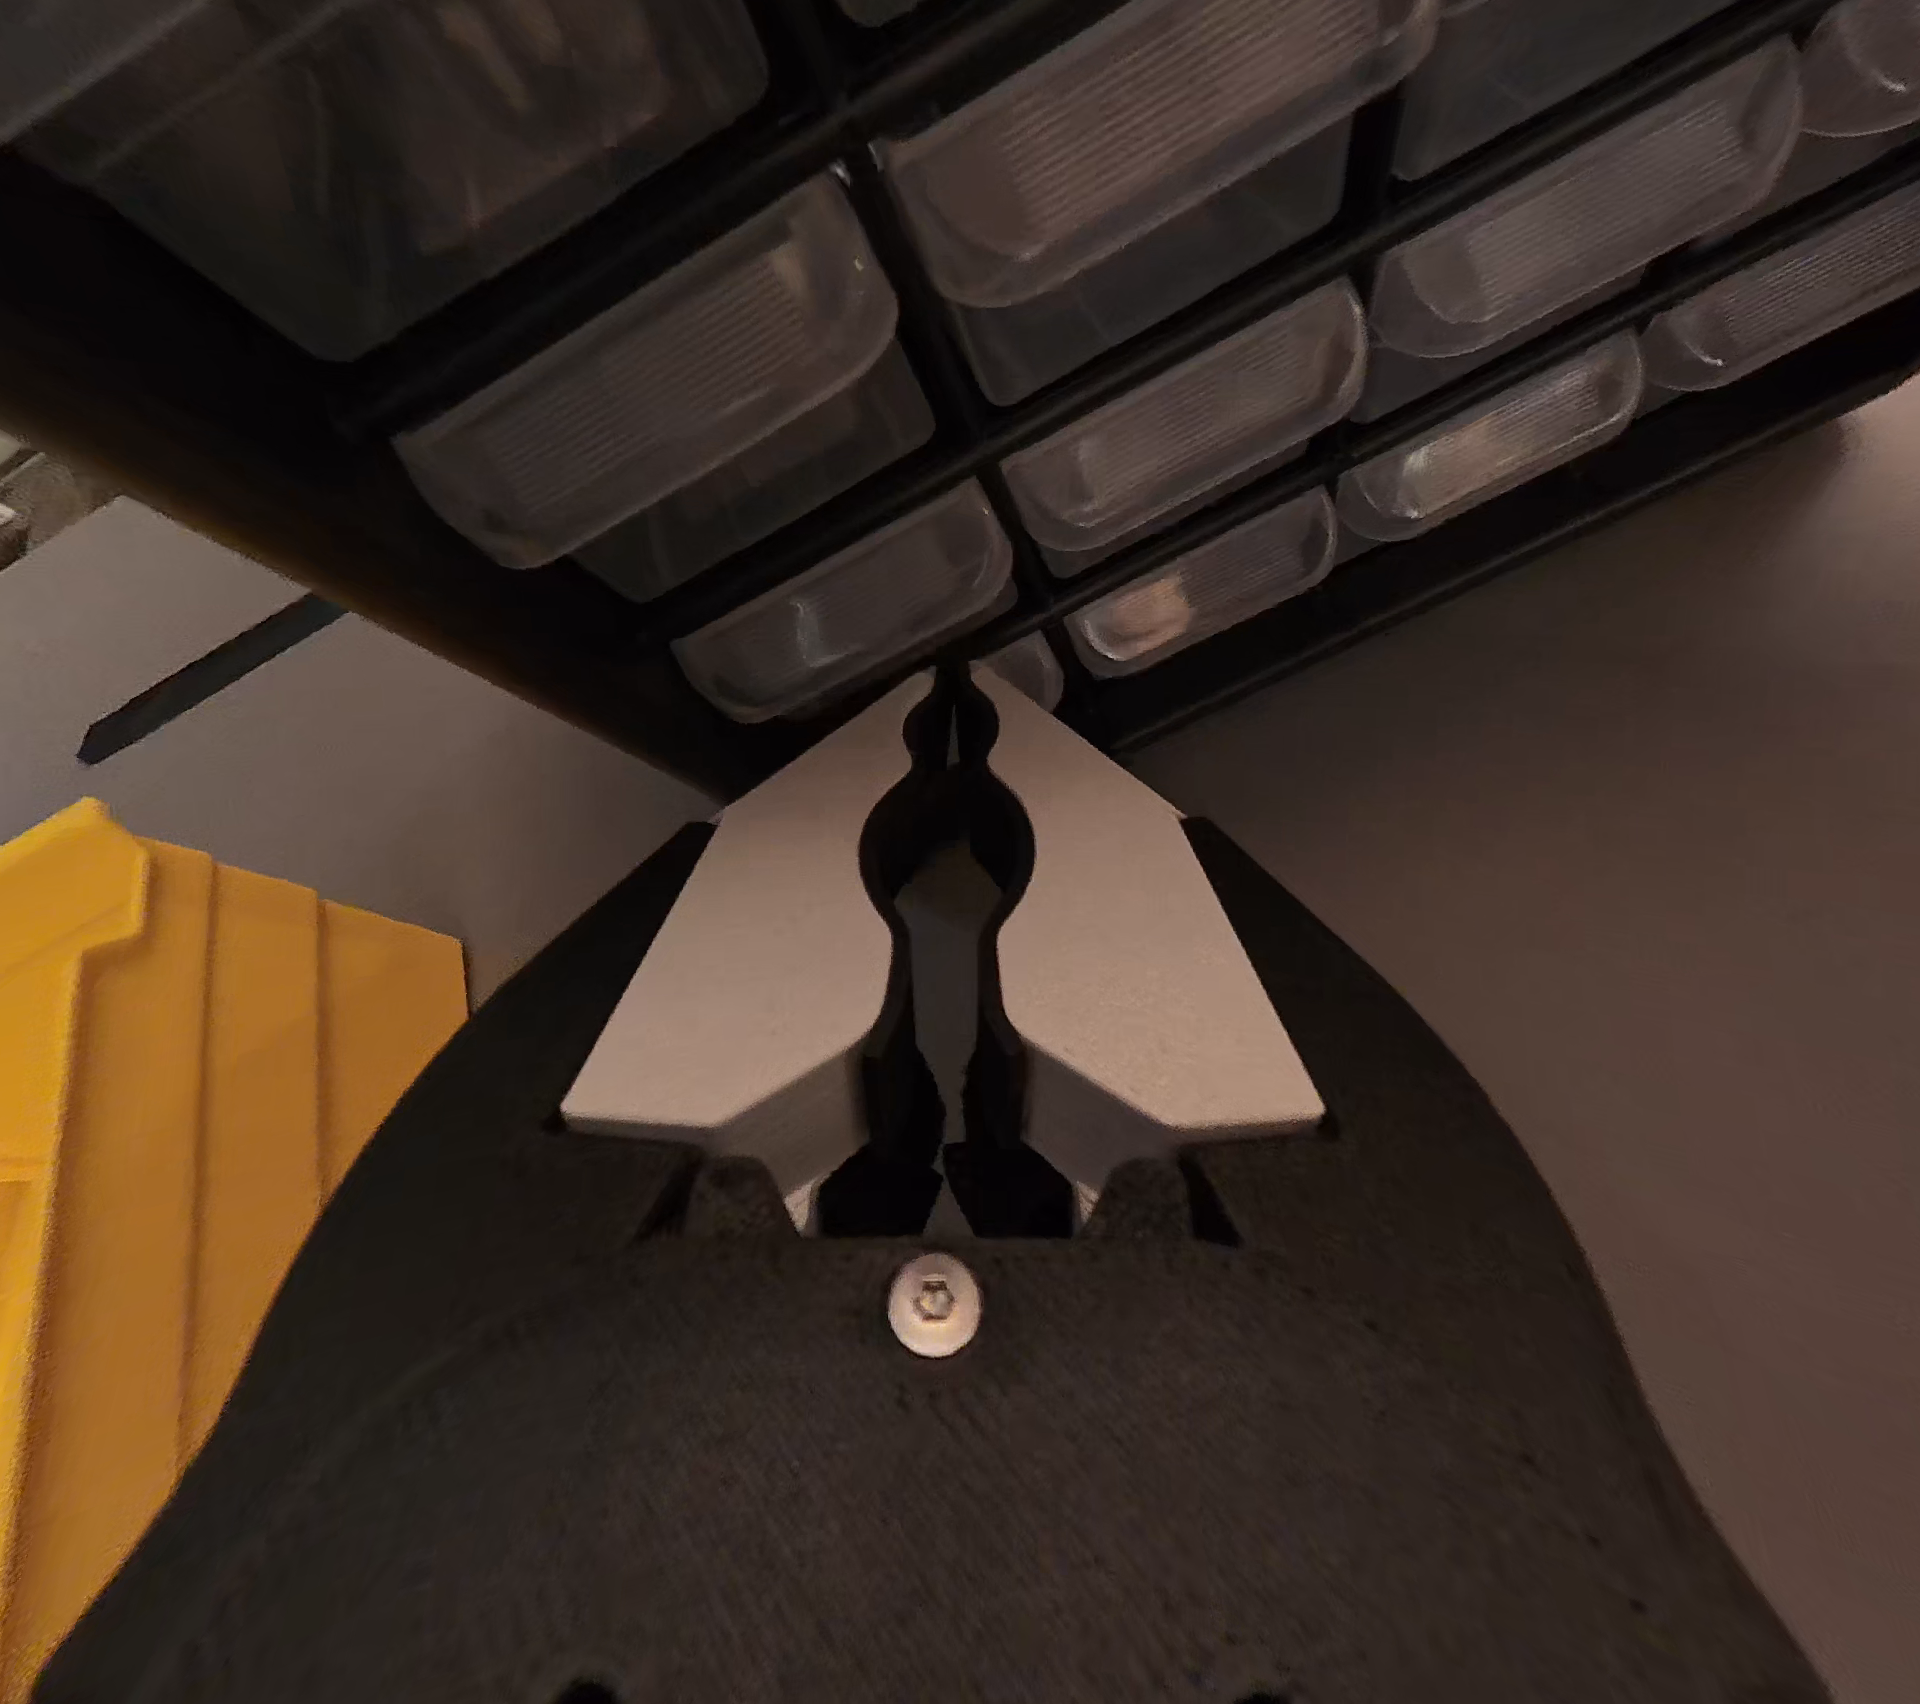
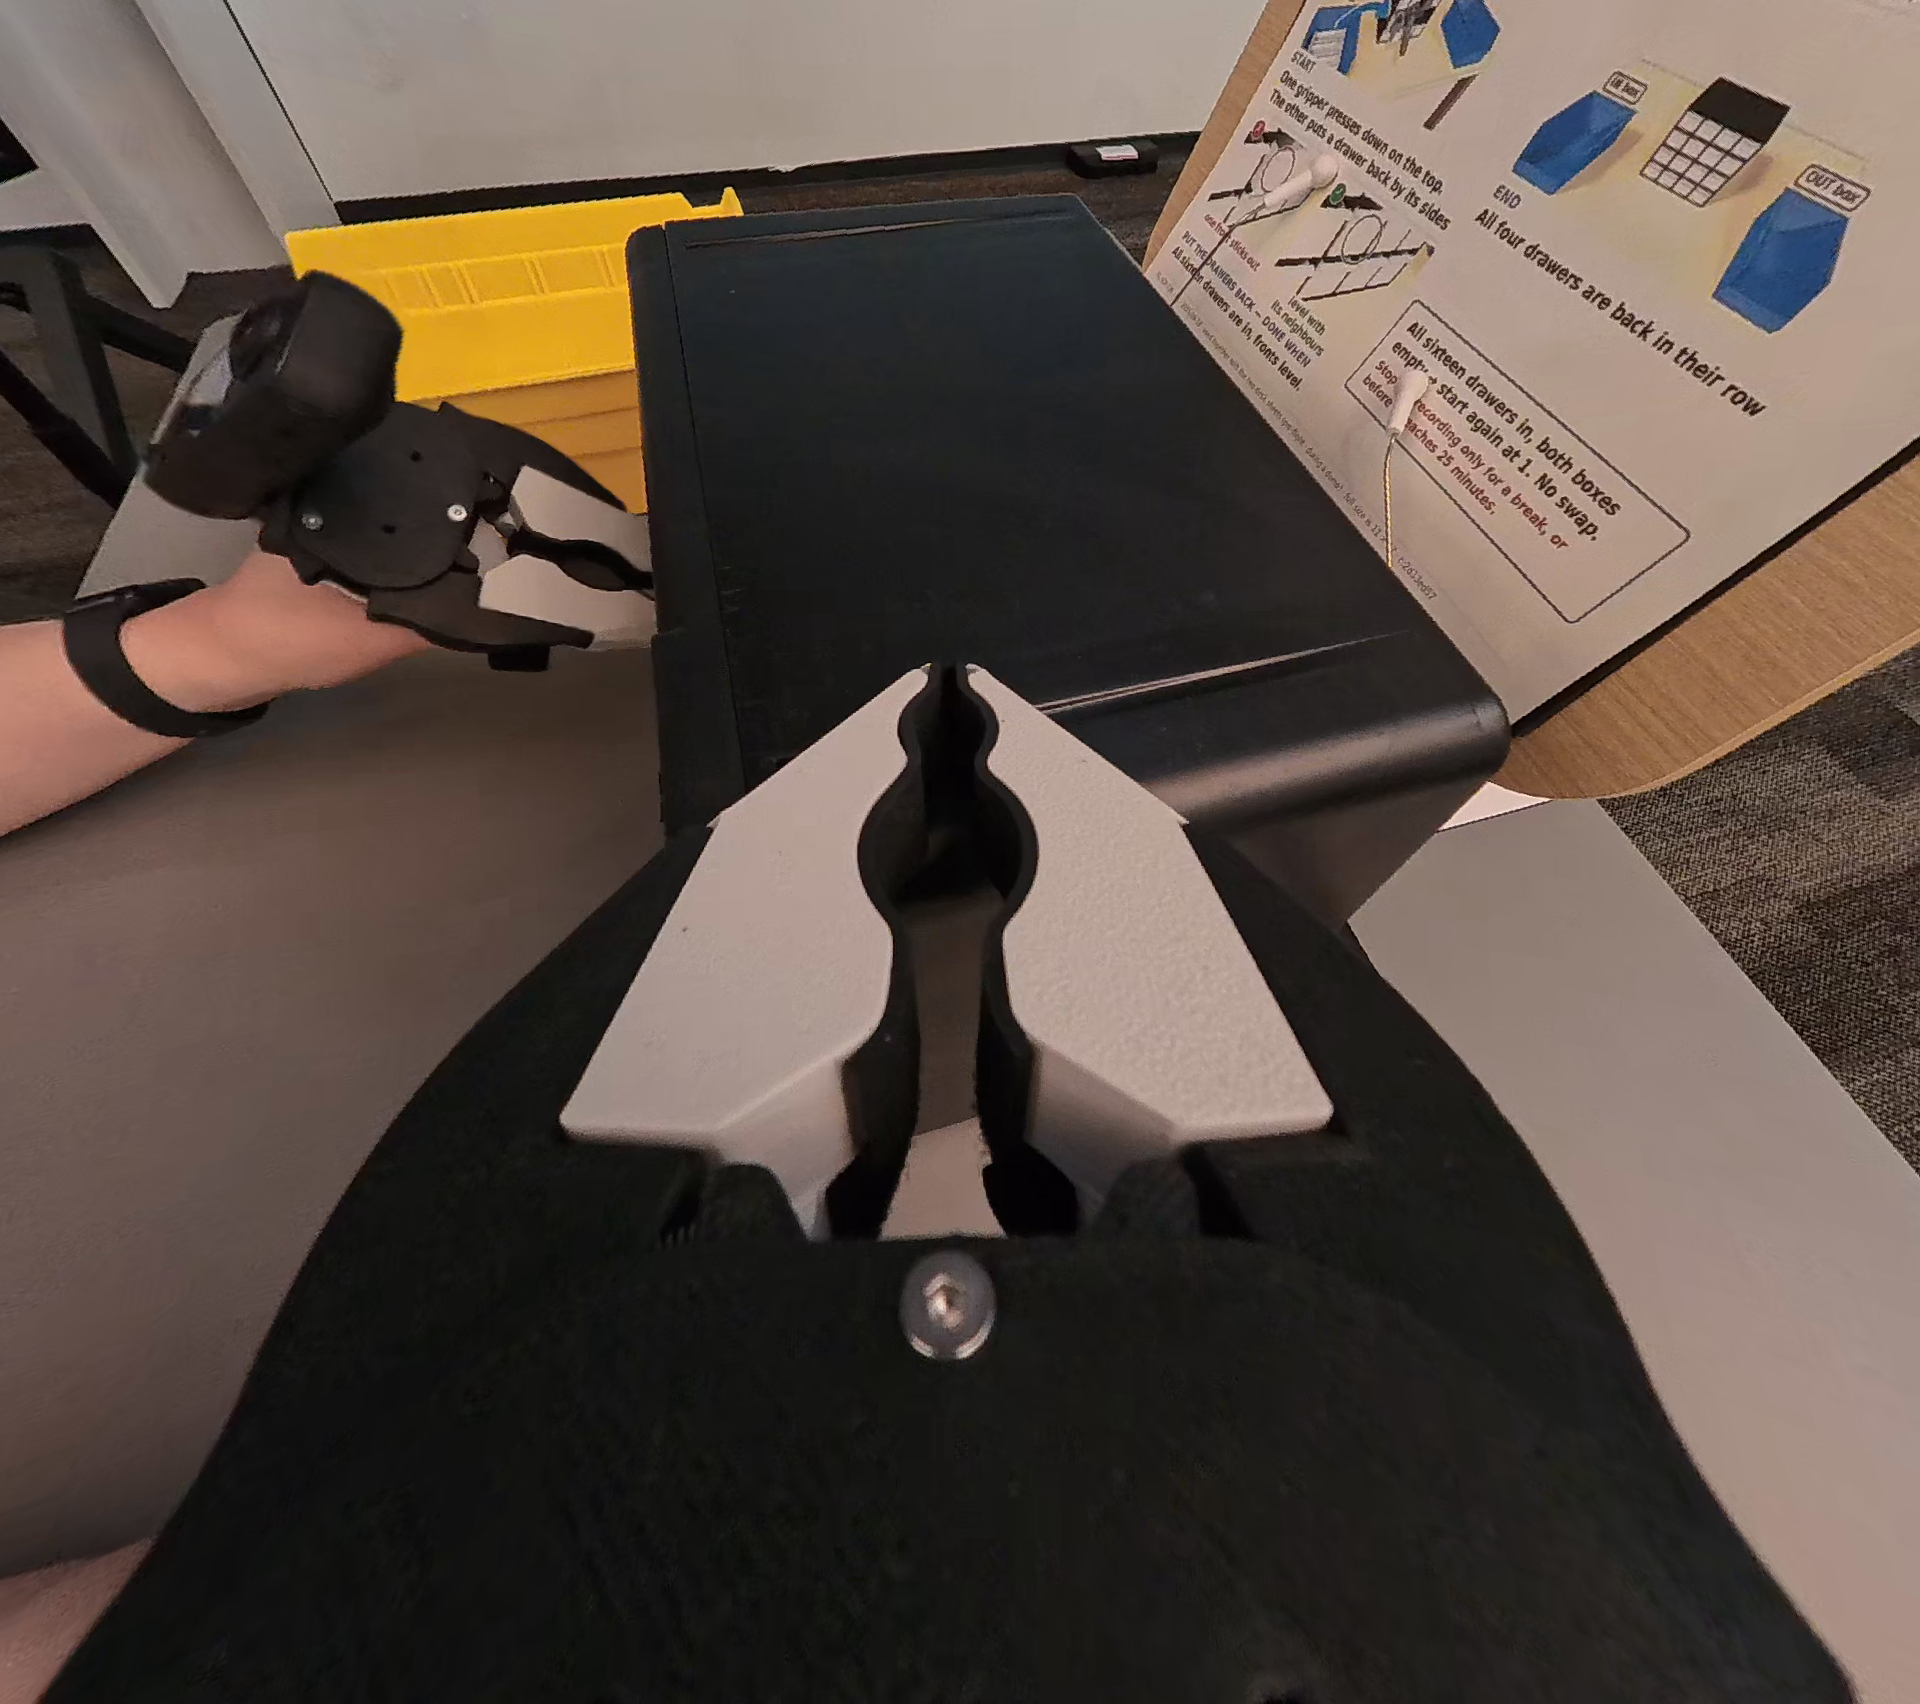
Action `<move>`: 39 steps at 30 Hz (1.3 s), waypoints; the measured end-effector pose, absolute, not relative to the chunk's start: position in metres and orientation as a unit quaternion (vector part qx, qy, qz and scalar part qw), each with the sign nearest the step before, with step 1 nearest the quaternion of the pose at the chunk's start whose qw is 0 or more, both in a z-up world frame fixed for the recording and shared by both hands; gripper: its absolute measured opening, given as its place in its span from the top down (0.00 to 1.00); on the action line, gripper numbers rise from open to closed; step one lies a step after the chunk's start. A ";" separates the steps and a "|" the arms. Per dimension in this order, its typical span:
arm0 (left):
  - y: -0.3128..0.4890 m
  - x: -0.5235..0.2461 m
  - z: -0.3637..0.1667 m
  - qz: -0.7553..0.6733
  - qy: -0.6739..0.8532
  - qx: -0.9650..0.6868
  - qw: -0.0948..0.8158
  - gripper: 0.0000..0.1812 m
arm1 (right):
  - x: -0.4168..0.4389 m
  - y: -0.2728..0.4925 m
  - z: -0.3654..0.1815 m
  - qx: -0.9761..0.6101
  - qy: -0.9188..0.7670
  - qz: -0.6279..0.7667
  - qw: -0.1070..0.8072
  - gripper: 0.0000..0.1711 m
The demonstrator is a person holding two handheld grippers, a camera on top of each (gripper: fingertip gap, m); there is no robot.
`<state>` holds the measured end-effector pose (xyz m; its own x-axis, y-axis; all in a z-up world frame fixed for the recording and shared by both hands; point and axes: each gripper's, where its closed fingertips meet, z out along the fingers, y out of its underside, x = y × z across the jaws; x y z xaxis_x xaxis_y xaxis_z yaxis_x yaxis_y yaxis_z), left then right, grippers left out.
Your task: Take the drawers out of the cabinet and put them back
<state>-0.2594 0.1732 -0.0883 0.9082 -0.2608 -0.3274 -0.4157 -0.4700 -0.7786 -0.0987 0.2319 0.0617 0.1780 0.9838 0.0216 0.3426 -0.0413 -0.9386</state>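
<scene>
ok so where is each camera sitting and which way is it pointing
Left wrist view: on the left claw, low at the cabinet front, looking up across its clear drawers; own fingers closed at a bottom drawer's edge; yellow bin at left.
Right wrist view: on the right claw, above the cabinet's black top, looking down and forward; own closed fingers, plus the person's left hand holding the other claw against the cabinet front.
Shared: the cabinet, yellow bin and left claw.
</scene>
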 end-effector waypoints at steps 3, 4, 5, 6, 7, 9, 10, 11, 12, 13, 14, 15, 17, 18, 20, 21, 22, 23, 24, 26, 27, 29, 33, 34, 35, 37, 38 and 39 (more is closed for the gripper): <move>0.161 -0.260 -0.084 0.097 0.207 -0.835 0.501 1.00 | -0.099 0.232 0.062 -0.625 -0.530 0.360 0.445 1.00; 0.157 -0.261 -0.079 0.098 0.207 -0.825 0.516 1.00 | -0.099 0.232 0.062 -0.625 -0.530 0.359 0.445 1.00; 0.152 -0.261 -0.072 0.094 0.204 -0.816 0.532 0.99 | -0.099 0.232 0.062 -0.626 -0.530 0.359 0.446 1.00; 0.148 -0.261 -0.064 0.087 0.200 -0.807 0.549 0.98 | -0.099 0.232 0.062 -0.626 -0.530 0.358 0.446 1.00; 0.145 -0.262 -0.054 0.077 0.194 -0.799 0.564 0.98 | -0.099 0.232 0.062 -0.627 -0.530 0.356 0.446 1.00; 0.140 -0.266 -0.029 0.060 0.174 -0.784 0.593 0.96 | -0.099 0.232 0.062 -0.627 -0.533 0.349 0.449 1.00; 0.138 -0.267 -0.015 0.048 0.166 -0.775 0.607 0.95 | -0.099 0.232 0.062 -0.625 -0.538 0.340 0.452 1.00; 0.137 -0.268 0.000 0.035 0.161 -0.766 0.621 0.94 | -0.097 0.233 0.063 -0.621 -0.551 0.308 0.465 1.00; 0.136 -0.270 0.016 0.024 0.155 -0.756 0.635 0.92 | -0.092 0.239 0.068 -0.615 -0.556 0.257 0.498 1.00; 0.135 -0.272 0.034 0.016 0.150 -0.746 0.648 0.89 | -0.087 0.241 0.081 -0.599 -0.551 0.218 0.539 1.00; 0.135 -0.274 0.051 0.009 0.146 -0.737 0.660 0.84 | -0.085 0.234 0.100 -0.575 -0.543 0.215 0.574 1.00; 0.135 -0.276 0.067 0.002 0.143 -0.730 0.668 0.81 | -0.085 0.220 0.120 -0.545 -0.535 0.242 0.598 1.00; 0.138 -0.277 0.097 -0.014 0.143 -0.721 0.678 0.77 | -0.082 0.191 0.155 -0.484 -0.518 0.302 0.637 1.00; 0.140 -0.278 0.110 -0.019 0.145 -0.715 0.683 0.75 | -0.079 0.181 0.168 -0.463 -0.511 0.319 0.651 1.00; 0.147 -0.280 0.132 -0.019 0.150 -0.708 0.690 0.76 | -0.074 0.172 0.178 -0.449 -0.503 0.329 0.660 0.99; 0.151 -0.284 0.138 -0.011 0.144 -0.710 0.689 0.77 | -0.071 0.170 0.181 -0.449 -0.500 0.325 0.666 0.97; 0.156 -0.289 0.143 -0.005 0.136 -0.712 0.688 0.79 | -0.067 0.167 0.189 -0.442 -0.488 0.323 0.680 0.94; 0.160 -0.290 0.148 -0.006 0.134 -0.712 0.690 0.79 | -0.063 0.163 0.201 -0.426 -0.470 0.327 0.700 0.93; 0.162 -0.289 0.150 -0.015 0.137 -0.712 0.689 0.79 | -0.058 0.156 0.215 -0.406 -0.450 0.339 0.719 0.93; 0.163 -0.283 0.148 -0.047 0.145 -0.716 0.682 0.80 | -0.049 0.139 0.239 -0.362 -0.412 0.376 0.747 0.93; 0.163 -0.281 0.146 -0.060 0.153 -0.715 0.680 0.80 | -0.046 0.132 0.246 -0.345 -0.402 0.391 0.753 0.91; 0.163 -0.279 0.144 -0.076 0.167 -0.716 0.674 0.88 | -0.045 0.125 0.252 -0.328 -0.396 0.395 0.761 0.87; 0.165 -0.288 0.137 -0.064 0.180 -0.722 0.665 0.91 | -0.050 0.134 0.251 -0.348 -0.384 0.354 0.778 0.80; 0.165 -0.291 0.134 -0.064 0.182 -0.726 0.660 0.92 | -0.056 0.134 0.248 -0.356 -0.393 0.349 0.772 0.80; 0.163 -0.293 0.133 -0.068 0.185 -0.727 0.657 0.94 | -0.062 0.134 0.245 -0.363 -0.402 0.345 0.766 0.80; 0.160 -0.294 0.136 -0.083 0.191 -0.723 0.659 0.96 | -0.070 0.133 0.245 -0.370 -0.404 0.327 0.770 0.80; 0.160 -0.294 0.138 -0.092 0.188 -0.719 0.662 0.97 | -0.073 0.132 0.247 -0.371 -0.401 0.317 0.775 0.80; 0.161 -0.295 0.140 -0.103 0.185 -0.716 0.665 0.98 | -0.077 0.130 0.249 -0.370 -0.397 0.309 0.781 0.80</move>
